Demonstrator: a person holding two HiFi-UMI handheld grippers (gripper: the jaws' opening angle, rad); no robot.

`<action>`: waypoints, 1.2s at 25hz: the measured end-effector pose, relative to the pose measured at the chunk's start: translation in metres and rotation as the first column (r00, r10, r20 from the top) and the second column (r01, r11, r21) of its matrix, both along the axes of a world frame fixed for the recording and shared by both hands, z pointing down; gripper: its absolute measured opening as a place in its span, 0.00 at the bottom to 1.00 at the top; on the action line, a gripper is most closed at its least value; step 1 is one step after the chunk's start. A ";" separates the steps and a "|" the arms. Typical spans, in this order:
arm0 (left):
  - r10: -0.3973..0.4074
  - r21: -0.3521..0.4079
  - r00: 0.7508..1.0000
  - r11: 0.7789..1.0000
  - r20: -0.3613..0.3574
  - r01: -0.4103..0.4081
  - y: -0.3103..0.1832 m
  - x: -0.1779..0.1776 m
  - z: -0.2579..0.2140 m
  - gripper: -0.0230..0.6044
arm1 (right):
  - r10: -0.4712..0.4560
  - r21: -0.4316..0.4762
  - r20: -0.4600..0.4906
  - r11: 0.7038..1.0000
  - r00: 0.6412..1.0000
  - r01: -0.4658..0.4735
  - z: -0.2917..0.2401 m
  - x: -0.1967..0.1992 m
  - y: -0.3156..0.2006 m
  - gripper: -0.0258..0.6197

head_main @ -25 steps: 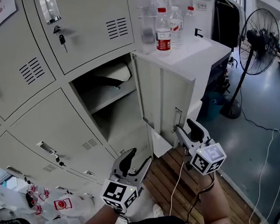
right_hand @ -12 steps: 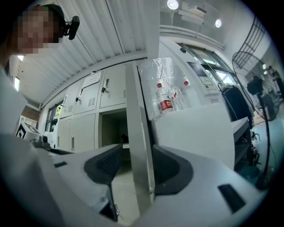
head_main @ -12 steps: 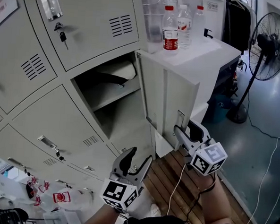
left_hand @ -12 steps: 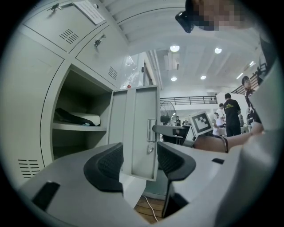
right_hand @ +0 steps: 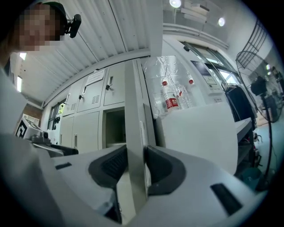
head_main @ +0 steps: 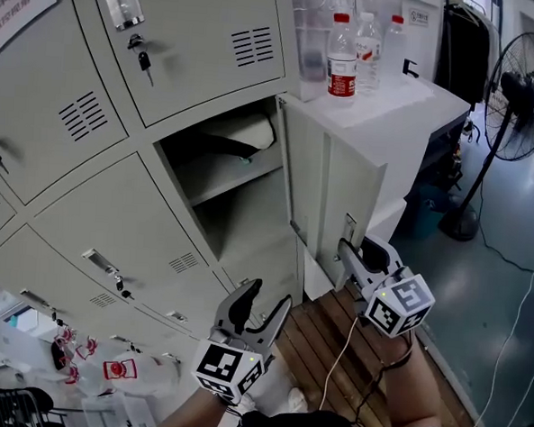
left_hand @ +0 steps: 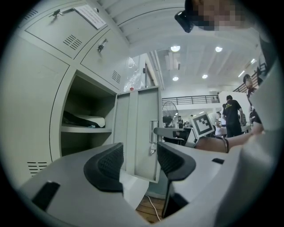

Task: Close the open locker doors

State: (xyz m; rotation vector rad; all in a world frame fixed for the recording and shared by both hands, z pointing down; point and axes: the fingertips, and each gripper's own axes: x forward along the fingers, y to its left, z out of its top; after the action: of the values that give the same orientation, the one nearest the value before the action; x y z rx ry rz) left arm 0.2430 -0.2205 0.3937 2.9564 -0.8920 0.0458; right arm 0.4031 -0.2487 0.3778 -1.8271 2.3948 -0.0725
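One locker door [head_main: 331,194] stands open; right gripper [head_main: 348,251] has just clamped its edge; left gripper [head_main: 267,295] gapes.

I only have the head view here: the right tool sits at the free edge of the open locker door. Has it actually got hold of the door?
Observer: Yes. In the right gripper view the right tool has just been closing, and it now clamps the edge of the locker door from both sides.
Operator: And the left tool, is it holding anything?
Observer: No. The left gripper view shows the left tool open with nothing between its jaws; the door stands apart, beyond them.
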 end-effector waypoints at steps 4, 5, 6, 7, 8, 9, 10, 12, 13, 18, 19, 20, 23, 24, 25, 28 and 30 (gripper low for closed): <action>-0.011 -0.001 1.000 1.000 -0.002 0.011 0.001 -0.009 -0.002 0.41 | -0.024 -0.001 -0.018 1.000 1.000 0.024 -0.001 -0.014 0.001 0.23; -0.016 -0.001 1.000 1.000 -0.003 0.016 0.002 -0.012 -0.001 0.41 | -0.029 -0.002 -0.026 1.000 0.999 0.029 -0.001 -0.018 0.001 0.23; -0.020 -0.002 1.000 1.000 -0.003 0.020 0.002 -0.015 -0.001 0.41 | -0.034 -0.003 -0.033 0.999 0.999 0.034 -0.001 -0.023 0.001 0.24; -0.025 -0.003 1.000 1.000 -0.003 0.025 0.003 -0.018 -0.001 0.41 | -0.040 -0.004 -0.040 0.999 0.998 0.040 -0.001 -0.027 0.001 0.24; -0.029 -0.003 1.000 1.000 -0.004 0.029 0.004 -0.020 0.000 0.41 | -0.045 -0.005 -0.048 0.999 0.998 0.045 -0.001 -0.031 0.001 0.24; -0.035 -0.003 0.999 0.999 -0.006 0.035 0.005 -0.023 0.000 0.41 | -0.051 -0.007 -0.055 0.999 0.997 0.050 0.000 -0.035 0.001 0.24; -0.041 -0.002 0.999 0.999 -0.007 0.041 0.006 -0.025 -0.001 0.41 | -0.058 -0.008 -0.060 0.998 0.997 0.057 0.000 -0.040 0.000 0.24; -0.054 0.000 0.998 0.999 -0.011 0.054 0.007 -0.031 -0.002 0.41 | -0.073 -0.012 -0.070 0.997 0.995 0.073 0.000 -0.048 0.000 0.25; -0.060 0.001 0.998 0.998 -0.013 0.060 0.007 -0.034 -0.003 0.41 | -0.081 -0.014 -0.075 0.997 0.994 0.081 0.000 -0.053 -0.001 0.25; -0.096 0.003 0.995 0.995 -0.015 0.096 0.006 -0.050 -0.007 0.41 | -0.135 -0.016 -0.087 0.991 0.987 0.134 0.000 -0.078 -0.003 0.26; -0.104 0.003 0.994 0.995 -0.015 0.104 0.005 -0.053 -0.007 0.41 | -0.148 -0.014 -0.088 0.989 0.985 0.147 0.000 -0.084 -0.003 0.26; -0.111 0.002 0.994 0.994 -0.016 0.111 0.004 -0.055 -0.007 0.41 | -0.160 -0.013 -0.090 0.987 0.983 0.160 0.000 -0.090 -0.004 0.27; -0.125 0.000 0.992 0.992 -0.015 0.125 0.002 -0.062 -0.007 0.41 | -0.192 -0.010 -0.090 0.981 0.977 0.192 0.000 -0.105 -0.008 0.27; -0.129 0.000 0.992 0.992 -0.014 0.129 0.002 -0.064 -0.007 0.41 | -0.203 -0.010 -0.088 0.979 0.975 0.203 0.000 -0.110 -0.010 0.27; -0.134 0.000 0.991 0.991 -0.012 0.134 0.001 -0.067 -0.007 0.41 | -0.213 -0.011 -0.088 0.977 0.973 0.213 0.000 -0.116 -0.011 0.26; -0.153 0.000 0.988 0.988 -0.012 0.153 -0.003 -0.077 -0.008 0.41 | -0.238 -0.016 -0.099 0.971 0.966 0.238 0.001 -0.132 -0.017 0.26; -0.165 0.001 0.986 0.986 -0.014 0.165 -0.006 -0.083 -0.009 0.41 | -0.251 -0.018 -0.099 0.968 0.963 0.250 0.001 -0.142 -0.022 0.26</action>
State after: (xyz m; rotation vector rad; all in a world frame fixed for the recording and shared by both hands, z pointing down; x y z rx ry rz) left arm 0.1596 -0.2261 0.3845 2.8688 -1.1315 0.0180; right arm 0.2612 -0.2706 0.3783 -1.5542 2.6868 -0.0112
